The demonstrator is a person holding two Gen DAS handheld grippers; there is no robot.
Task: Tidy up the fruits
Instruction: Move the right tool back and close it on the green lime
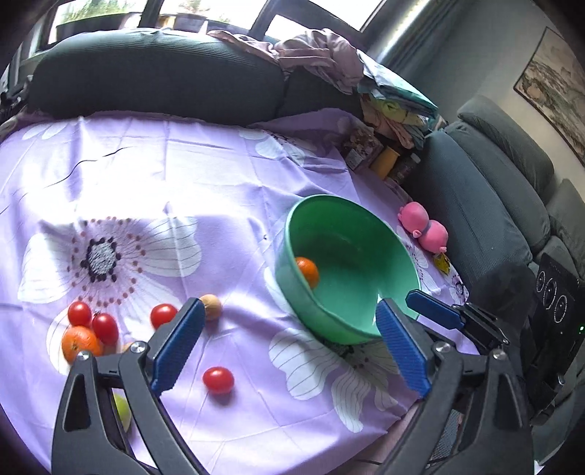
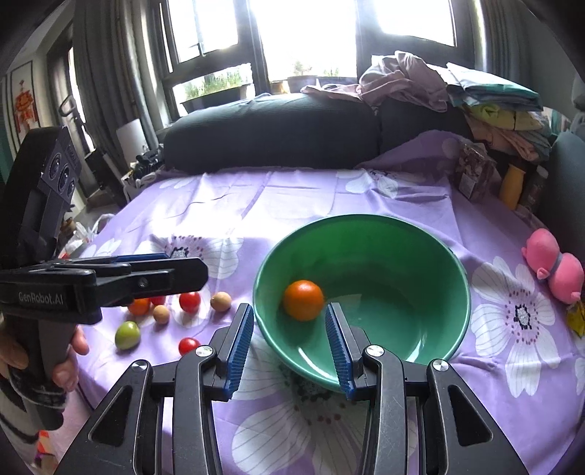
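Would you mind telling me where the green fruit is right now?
In the right wrist view the green fruit lies on the purple cloth left of the green bowl, nearest a small tan fruit and a cherry tomato.

Backlit windows (image 2: 303, 33) blown out; fisheye edges dark, warped.

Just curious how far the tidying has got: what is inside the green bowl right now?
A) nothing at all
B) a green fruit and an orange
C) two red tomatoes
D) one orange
D: a single orange sits inside the green bowl, while the tomatoes and the other fruit lie on the purple cloth to its left.
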